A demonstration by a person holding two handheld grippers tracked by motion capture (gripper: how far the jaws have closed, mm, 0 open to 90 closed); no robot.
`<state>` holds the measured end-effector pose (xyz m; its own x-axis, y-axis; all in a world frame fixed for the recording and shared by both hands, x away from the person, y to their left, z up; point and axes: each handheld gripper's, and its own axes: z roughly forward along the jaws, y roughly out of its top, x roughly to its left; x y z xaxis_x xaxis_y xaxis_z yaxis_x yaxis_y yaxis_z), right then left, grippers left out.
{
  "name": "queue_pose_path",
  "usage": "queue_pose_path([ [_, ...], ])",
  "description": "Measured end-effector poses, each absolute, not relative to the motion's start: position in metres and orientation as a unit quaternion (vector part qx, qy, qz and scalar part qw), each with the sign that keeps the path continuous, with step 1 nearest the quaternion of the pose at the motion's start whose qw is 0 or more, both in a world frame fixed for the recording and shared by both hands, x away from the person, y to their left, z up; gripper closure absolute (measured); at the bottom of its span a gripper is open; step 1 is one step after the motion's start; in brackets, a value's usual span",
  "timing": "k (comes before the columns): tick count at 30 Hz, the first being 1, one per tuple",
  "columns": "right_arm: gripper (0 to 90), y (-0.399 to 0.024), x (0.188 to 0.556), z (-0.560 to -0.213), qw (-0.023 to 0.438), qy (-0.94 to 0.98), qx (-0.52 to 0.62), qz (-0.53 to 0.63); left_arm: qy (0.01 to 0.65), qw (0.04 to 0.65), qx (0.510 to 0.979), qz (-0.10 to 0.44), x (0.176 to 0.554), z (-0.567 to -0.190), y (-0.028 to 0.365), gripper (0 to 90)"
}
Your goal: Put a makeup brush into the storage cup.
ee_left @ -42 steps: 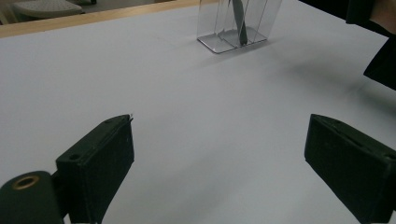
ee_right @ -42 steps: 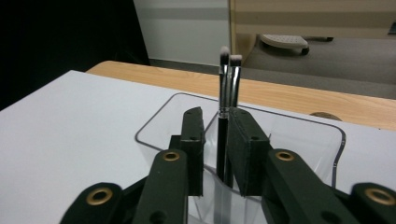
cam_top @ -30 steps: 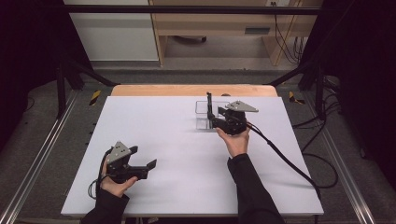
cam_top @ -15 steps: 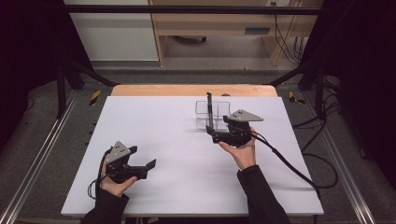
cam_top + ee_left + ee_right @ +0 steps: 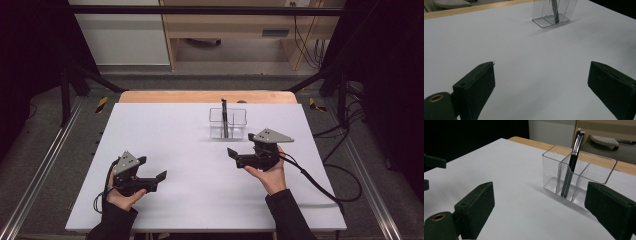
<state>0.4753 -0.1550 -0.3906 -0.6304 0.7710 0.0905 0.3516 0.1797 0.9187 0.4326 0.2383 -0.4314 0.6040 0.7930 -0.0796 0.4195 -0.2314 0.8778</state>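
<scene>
A clear plastic organizer stands on the white table, close to the far edge and a little right of the middle, well away from both near corners. Thin walls split it into three compartments side by side. The middle compartment holds two slim dark brushes with silver ferrules; they stand nearly upright, leaning slightly, with their lower ends on the floor of the compartment and their upper ends rising well above the rim. The compartments on either side of it look empty, though the clear walls and reflections make that hard to judge for certain. The right gripper is held just on the near side of the organizer, apart from it, over bare table. Its jaws have just been opening and now stand wide apart with nothing between them; in the right gripper view the organizer sits beyond the jaws, nearer the right-hand one. The left gripper is held low over the table toward the near left corner, well apart from the organizer, its jaws also spread wide around nothing. In the left gripper view the organizer shows far off near the wooden strip at the far edge.
</scene>
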Motion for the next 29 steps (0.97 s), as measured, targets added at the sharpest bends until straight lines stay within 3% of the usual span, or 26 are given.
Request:
queue_pose_path([
  [29,7.9,-0.208,0.439,-0.421,0.199,0.731,0.405,0.512,0.403,0.467,0.763,0.197,0.434,-0.434,0.241,6.2],
])
